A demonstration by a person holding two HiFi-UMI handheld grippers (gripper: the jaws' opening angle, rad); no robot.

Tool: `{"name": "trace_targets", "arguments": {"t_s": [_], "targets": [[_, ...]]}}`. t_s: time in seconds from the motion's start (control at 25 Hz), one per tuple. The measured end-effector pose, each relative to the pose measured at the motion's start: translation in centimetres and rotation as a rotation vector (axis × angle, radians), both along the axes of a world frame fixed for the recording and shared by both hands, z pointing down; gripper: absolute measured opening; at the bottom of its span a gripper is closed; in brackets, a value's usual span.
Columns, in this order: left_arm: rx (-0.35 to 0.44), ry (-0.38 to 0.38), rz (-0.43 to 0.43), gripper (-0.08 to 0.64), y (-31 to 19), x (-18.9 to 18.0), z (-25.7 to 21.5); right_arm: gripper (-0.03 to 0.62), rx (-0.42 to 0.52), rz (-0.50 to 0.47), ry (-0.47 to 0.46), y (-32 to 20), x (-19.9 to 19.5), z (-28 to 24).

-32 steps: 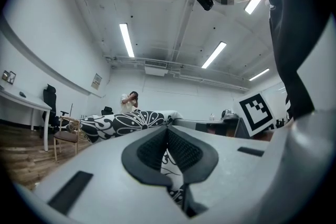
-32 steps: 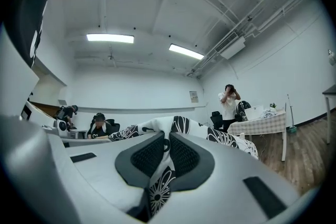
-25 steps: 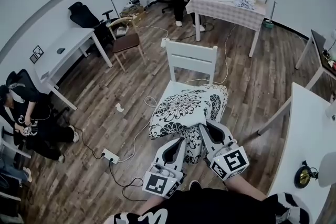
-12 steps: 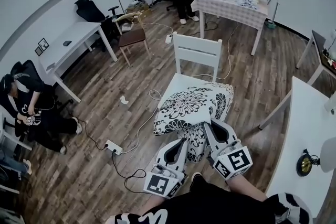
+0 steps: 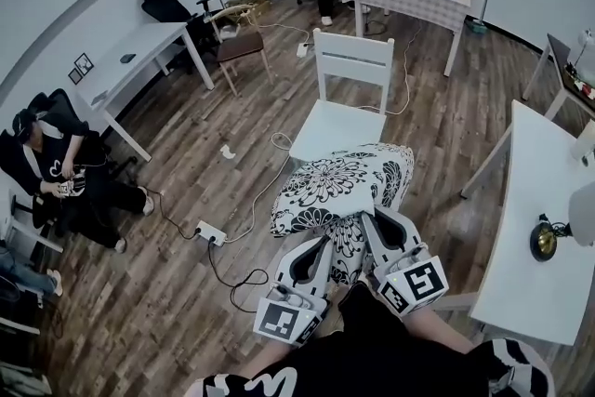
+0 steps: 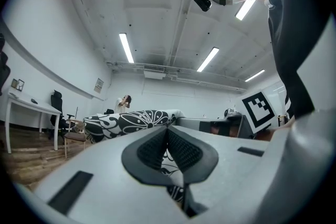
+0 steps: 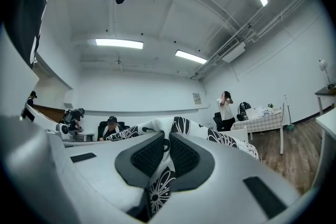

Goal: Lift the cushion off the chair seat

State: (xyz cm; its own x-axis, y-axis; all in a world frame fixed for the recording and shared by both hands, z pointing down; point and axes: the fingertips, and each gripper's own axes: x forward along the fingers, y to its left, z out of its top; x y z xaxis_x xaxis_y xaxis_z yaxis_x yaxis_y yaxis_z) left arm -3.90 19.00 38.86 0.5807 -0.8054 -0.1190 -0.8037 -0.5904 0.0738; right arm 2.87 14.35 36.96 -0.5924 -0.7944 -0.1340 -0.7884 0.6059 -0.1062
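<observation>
Between the person and the white wooden chair (image 5: 340,122), the black-and-white floral fabric cushion (image 5: 335,186) hangs in the air above the wood-plank floor (image 5: 186,293). It is off the seat, which shows bare and white beyond it. From the head view the cushion's far edge sits just about over the seat's front edge, so I cannot tell how much clearance there is at that end.

Both grippers hold the cushion's near edge, side by side. The left gripper (image 5: 319,248) has its jaws clenched on a fold of the patterned cloth, and the left gripper view shows the fabric pinched between the dark ribbed pads. The right gripper (image 5: 370,223) has its jaws squeezed tight on the same edge, with a flower print caught between them in the right gripper view.

By my judgement the lift itself is done and the step in hand is carrying the cushion clear of the chair. The next move calls for both grips to stay firm and to travel together at one height, since only a thin pinch of cloth bears the soft cushion's whole weight.

The cushion lies roughly flat, its patterned face up, reaching away from the grippers toward the chair. Its long axis seems to slant across the head view from lower left to upper right, with the left corner sagging a little.
</observation>
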Motion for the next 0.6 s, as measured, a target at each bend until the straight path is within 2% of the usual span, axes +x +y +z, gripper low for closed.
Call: {"name": "trace_targets", "arguments": {"t_s": [0.32, 0.6], "targets": [[0.018, 0.025, 0.012, 0.0, 6.4, -0.8, -0.8, 0.035, 0.014, 0.023, 0.014, 7.3, -0.6, -0.1], [0.038, 0.037, 0.013, 0.0, 7.6, -1.2, -1.8, 0.035, 0.017, 0.026, 0.017, 8.8, -0.7, -0.9]]}}
